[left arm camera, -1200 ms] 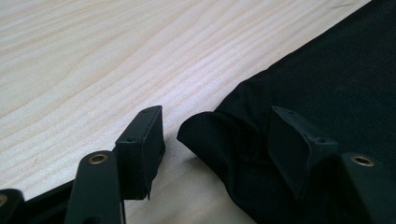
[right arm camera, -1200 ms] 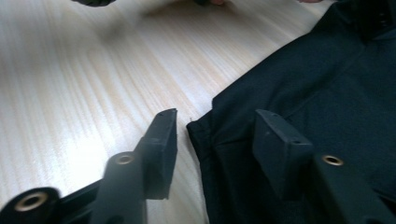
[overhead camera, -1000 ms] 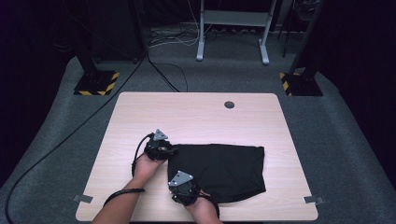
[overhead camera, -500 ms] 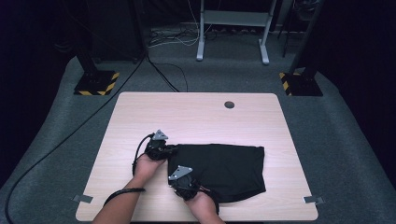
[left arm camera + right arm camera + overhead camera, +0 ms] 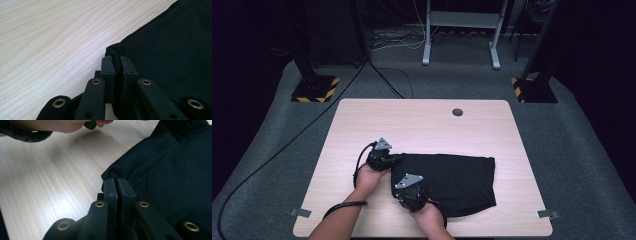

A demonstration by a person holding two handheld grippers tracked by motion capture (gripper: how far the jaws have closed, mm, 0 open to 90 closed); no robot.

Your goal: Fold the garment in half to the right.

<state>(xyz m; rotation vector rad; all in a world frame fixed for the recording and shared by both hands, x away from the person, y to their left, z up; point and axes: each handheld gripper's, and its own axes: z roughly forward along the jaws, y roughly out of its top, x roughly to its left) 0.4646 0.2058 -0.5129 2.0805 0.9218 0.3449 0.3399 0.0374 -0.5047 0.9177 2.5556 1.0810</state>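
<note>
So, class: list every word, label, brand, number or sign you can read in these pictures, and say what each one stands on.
None: no readable text.
Black cloth: plain, no print or tag showing.
Table: bare wood grain.
Stand feet: yellow-and-black hazard stripes, a warning pattern with no words.

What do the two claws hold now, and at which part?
Both hold the black cloth: left claw and right claw each pinch its left edge.

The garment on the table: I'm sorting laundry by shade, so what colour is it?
Plain black, no pattern; the garment shows best in the high view.
</note>
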